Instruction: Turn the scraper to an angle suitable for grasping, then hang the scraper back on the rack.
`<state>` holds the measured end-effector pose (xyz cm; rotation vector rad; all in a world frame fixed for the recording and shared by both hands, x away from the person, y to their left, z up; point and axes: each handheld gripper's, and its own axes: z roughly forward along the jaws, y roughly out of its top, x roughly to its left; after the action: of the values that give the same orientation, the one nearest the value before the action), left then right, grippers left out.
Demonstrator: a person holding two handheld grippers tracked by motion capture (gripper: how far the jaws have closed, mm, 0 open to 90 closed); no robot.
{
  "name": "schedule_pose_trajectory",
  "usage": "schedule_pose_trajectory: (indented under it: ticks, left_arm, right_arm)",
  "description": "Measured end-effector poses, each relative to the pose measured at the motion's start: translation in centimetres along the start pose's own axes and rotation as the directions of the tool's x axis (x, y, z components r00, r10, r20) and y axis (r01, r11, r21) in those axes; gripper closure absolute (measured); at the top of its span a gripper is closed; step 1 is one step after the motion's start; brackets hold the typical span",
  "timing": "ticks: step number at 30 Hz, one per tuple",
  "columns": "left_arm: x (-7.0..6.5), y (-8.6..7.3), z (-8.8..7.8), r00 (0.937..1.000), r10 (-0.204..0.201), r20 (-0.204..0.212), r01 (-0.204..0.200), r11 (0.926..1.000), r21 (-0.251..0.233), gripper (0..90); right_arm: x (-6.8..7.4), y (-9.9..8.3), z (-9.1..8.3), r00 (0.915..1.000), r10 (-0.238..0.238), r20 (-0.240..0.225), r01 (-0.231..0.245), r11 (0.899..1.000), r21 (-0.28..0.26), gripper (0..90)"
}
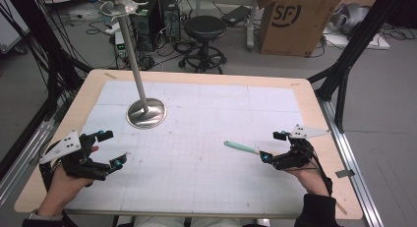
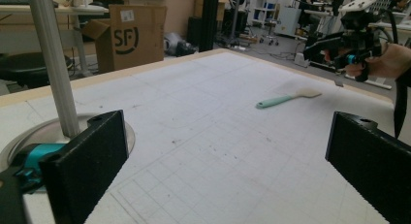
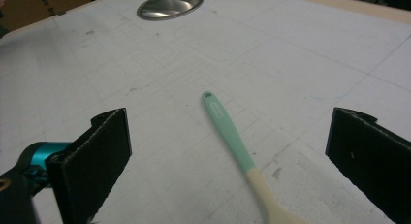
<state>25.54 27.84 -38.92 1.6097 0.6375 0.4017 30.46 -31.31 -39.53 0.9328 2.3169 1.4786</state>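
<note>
A spatula [image 1: 241,147] with a teal handle and a cream head lies flat on the white gridded mat [image 1: 206,114] at the right. My right gripper [image 1: 272,146] hovers just behind its head end, open, the jaws wide on either side and touching nothing. In the right gripper view the spatula [image 3: 230,132] runs up between the jaws of my right gripper [image 3: 228,166], handle pointing away. My left gripper [image 1: 112,148] stays low over the mat's left side, open and empty. From the left gripper view, the spatula [image 2: 281,100] lies far off below the right gripper [image 2: 339,49].
A metal stand [image 1: 146,112] with a round base and a tall pole rises from the mat's back left, near the left gripper. The wooden table edge [image 1: 314,119] frames the mat. A stool [image 1: 205,28] and a cardboard box [image 1: 295,18] stand beyond the table.
</note>
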Motion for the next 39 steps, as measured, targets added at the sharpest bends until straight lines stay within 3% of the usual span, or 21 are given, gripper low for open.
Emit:
schedule_pose_trajectory:
  ticks: [6, 10, 15, 20, 24, 27, 29, 33, 35, 39]
  left_arm:
    - [0.0, 0.1, 0.2, 0.9999, 0.000, 0.011, 0.000, 1.0000, 0.002, 2.1]
    - [-0.3, -0.2, 0.5, 0.9999, 0.008, 0.008, -0.009, 0.9998, 0.020, 2.1]
    - [-0.8, -0.3, 1.0, 0.9997, 0.023, 0.011, -0.024, 0.9990, 0.039, 2.1]
    - [-0.9, -0.5, 1.2, 0.9997, 0.023, 0.013, -0.024, 0.9983, 0.053, 2.1]
    - [-0.8, -0.5, 1.4, 0.9996, 0.017, 0.021, -0.018, 0.9985, 0.052, 2.1]
    - [-0.7, -0.5, 1.4, 0.9996, 0.017, 0.023, -0.018, 0.9984, 0.053, 2.1]
    - [-0.7, -0.5, 1.4, 0.9997, 0.015, 0.021, -0.016, 0.9984, 0.054, 2.1]
    - [-0.6, -0.5, 1.2, 0.9997, 0.017, 0.016, -0.018, 0.9985, 0.051, 2.1]
    - [-0.6, -0.5, 1.1, 0.9998, 0.015, 0.015, -0.016, 0.9986, 0.051, 2.1]
    - [-0.7, -0.6, 0.9, 0.9998, 0.012, 0.013, -0.012, 0.9983, 0.056, 2.1]
  right_arm:
    - [0.2, 0.4, -0.1, 0.9992, -0.034, 0.021, 0.034, 0.999, 0.019, 1.3]
    - [0.4, 0.9, 0.5, 0.9970, -0.065, -0.041, 0.068, 0.995, 0.070, 1.4]
    - [0.0, 1.6, 0.8, 0.9942, -0.098, -0.045, 0.103, 0.986, 0.131, 1.7]
    - [-1.1, 2.5, 1.2, 0.9905, -0.130, -0.045, 0.137, 0.965, 0.225, 1.7]
    - [-1.6, 2.8, 2.0, 0.9922, -0.116, -0.045, 0.124, 0.951, 0.283, 1.7]
    - [-2.1, 2.7, 2.8, 0.9891, -0.134, -0.062, 0.147, 0.931, 0.334, 1.7]
    - [-2.3, 2.8, 3.3, 0.9861, -0.148, -0.075, 0.166, 0.908, 0.384, 2.4]
    - [-2.7, 3.1, 4.3, 0.9806, -0.159, -0.115, 0.193, 0.882, 0.431, 6.2]
    - [-2.9, 3.3, 4.7, 0.9788, -0.156, -0.134, 0.200, 0.869, 0.453, 12.9]
    - [-3.0, 3.6, 5.6, 0.9725, -0.174, -0.154, 0.231, 0.813, 0.534, 18.8]
